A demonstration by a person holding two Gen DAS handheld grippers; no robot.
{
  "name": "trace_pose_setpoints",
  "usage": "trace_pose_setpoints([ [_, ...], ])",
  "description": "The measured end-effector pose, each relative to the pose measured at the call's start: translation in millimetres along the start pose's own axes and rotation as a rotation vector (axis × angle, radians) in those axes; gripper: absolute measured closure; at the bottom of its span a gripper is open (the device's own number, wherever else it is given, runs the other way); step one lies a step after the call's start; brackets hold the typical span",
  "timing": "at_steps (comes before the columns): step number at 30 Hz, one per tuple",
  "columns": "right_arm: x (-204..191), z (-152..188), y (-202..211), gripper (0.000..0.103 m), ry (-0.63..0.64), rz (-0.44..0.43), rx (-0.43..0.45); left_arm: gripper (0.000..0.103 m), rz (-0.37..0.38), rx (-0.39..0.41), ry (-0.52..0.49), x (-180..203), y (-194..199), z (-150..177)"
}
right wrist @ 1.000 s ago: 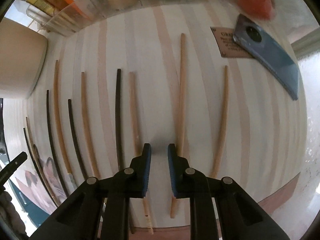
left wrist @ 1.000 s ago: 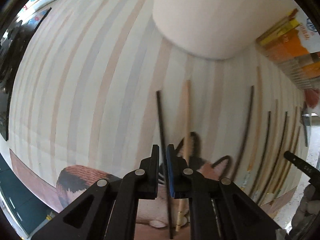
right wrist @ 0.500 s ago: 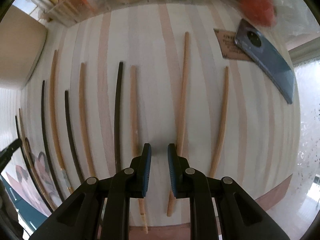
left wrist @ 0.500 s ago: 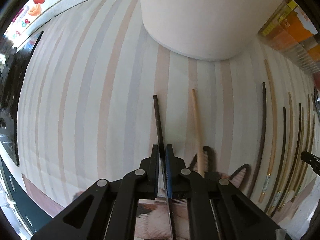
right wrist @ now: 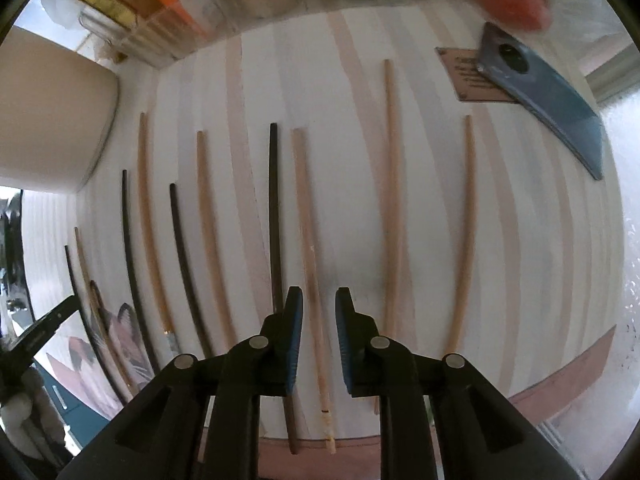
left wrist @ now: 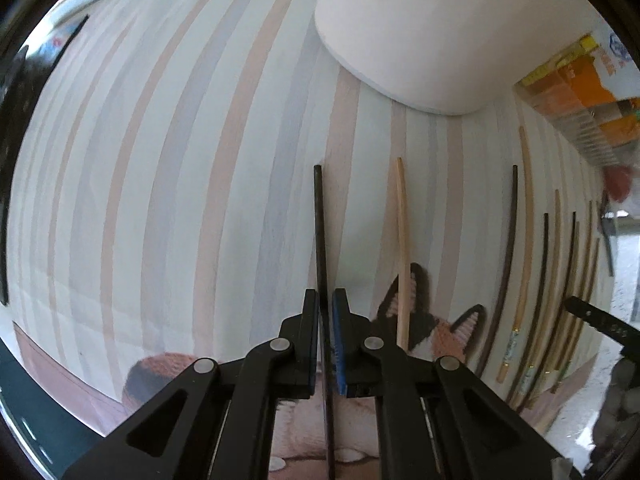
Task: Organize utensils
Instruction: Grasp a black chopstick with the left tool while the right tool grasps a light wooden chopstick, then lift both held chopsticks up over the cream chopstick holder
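Note:
My left gripper is shut on a black chopstick that points forward over the striped mat. A light wooden chopstick lies just right of it. Further right lie several dark and wooden chopsticks in a row. My right gripper is open, its jaws either side of a light wooden chopstick. A black chopstick lies left of it, two wooden ones to the right, several more chopsticks further left.
A large white container stands ahead of the left gripper, also in the right wrist view. Orange packets in a clear box line the back. A blue phone lies on a brown card. A cat picture marks the mat's near edge.
The left gripper, still shut on the black chopstick, drew back a little from the white container. The right gripper shifted left, from the gap beside a wooden chopstick to straddling it.

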State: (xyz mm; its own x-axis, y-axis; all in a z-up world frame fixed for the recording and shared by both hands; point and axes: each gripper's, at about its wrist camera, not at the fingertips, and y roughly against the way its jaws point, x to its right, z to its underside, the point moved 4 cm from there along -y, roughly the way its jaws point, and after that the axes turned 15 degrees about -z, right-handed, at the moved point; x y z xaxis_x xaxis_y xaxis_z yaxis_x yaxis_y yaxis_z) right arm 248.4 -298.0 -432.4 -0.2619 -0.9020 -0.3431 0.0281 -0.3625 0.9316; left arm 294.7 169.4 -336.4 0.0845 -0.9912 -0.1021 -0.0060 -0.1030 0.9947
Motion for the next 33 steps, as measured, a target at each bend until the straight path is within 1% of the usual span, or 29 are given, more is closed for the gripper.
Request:
trace_pose_setpoints([
  [1,-0.7,-3.7,-2.7,0.083,0.006,0.004,0.007,0.097,0.005,-0.006,0.007,-5.6,0.1,1.5],
  [3,-4.9,0.1,-7.3,0.085,0.039,0.06,-0.01,0.097,0.017,-0.013,0.011,-13.4,1.0,4.4],
  [4,-5.7,3.6,-8.6,0.09,0.052,0.093,-0.017,0.097,0.026,-0.017,0.001,-15.5,1.4,5.8],
  [6,-5.7,9.9,-9.7,0.095,0.067,0.123,-0.021,0.097,-0.003,-0.027,-0.019,-13.9,0.0,9.0],
  [7,-4.5,15.1,-11.5,0.095,0.065,0.122,-0.03,0.096,-0.024,-0.032,-0.028,-12.8,-3.0,9.5],
  [9,-3.7,22.2,-14.5,0.095,0.065,0.108,-0.036,0.096,-0.055,-0.007,-0.034,-15.3,-2.9,7.0],
  [10,-2.1,25.6,-13.7,0.095,0.067,0.103,-0.034,0.099,-0.077,0.011,-0.049,-16.7,-2.5,3.4],
  [12,0.4,28.1,-15.9,0.095,0.067,0.102,-0.034,0.099,-0.106,0.043,-0.08,-8.6,1.0,-1.5],
  [14,8.5,29.2,-12.5,0.094,0.068,0.084,-0.028,0.099,-0.142,0.084,-0.133,-4.8,3.0,-8.1],
  [15,9.5,22.7,-9.5,0.094,0.07,0.076,-0.029,0.099,-0.152,0.095,-0.152,-3.6,2.3,-10.4],
  [16,9.2,24.6,-9.4,0.094,0.074,0.069,-0.032,0.099,-0.155,0.099,-0.167,-5.0,1.9,-12.1],
  [18,6.7,24.4,-9.2,0.095,0.081,0.078,-0.039,0.099,-0.15,0.096,-0.177,-8.3,-1.4,-14.2],
  [20,0.6,22.5,-7.4,0.095,0.09,0.088,-0.043,0.098,-0.122,0.081,-0.158,-12.2,-7.0,-19.0],
  [21,-1.8,24.6,-9.4,0.095,0.093,0.091,-0.045,0.097,-0.091,0.066,-0.127,-20.4,-8.8,-21.8],
  [23,-4.2,26.2,-13.7,0.094,0.094,0.099,-0.052,0.093,-0.043,0.042,-0.103,-36.7,-9.9,-36.0],
  [24,-10.9,19.0,-13.2,0.094,0.095,0.104,-0.056,0.093,-0.035,0.035,-0.105,-43.6,-9.8,-37.5],
  [25,-12.3,19.0,-13.7,0.092,0.096,0.108,-0.06,0.093,-0.03,0.026,-0.109,-60.4,-12.8,-41.5],
  [28,-17.6,14.4,-16.3,0.09,0.104,0.129,-0.067,0.093,-0.047,0.014,-0.121,-63.6,-8.5,-47.7],
  [32,-21.9,5.0,-19.8,0.09,0.097,0.12,-0.075,0.093,-0.133,0.018,-0.166,-50.8,-10.7,-55.8],
  [33,-22.7,3.7,-19.6,0.09,0.095,0.12,-0.076,0.096,-0.145,0.023,-0.178,-46.3,-9.6,-57.7],
])
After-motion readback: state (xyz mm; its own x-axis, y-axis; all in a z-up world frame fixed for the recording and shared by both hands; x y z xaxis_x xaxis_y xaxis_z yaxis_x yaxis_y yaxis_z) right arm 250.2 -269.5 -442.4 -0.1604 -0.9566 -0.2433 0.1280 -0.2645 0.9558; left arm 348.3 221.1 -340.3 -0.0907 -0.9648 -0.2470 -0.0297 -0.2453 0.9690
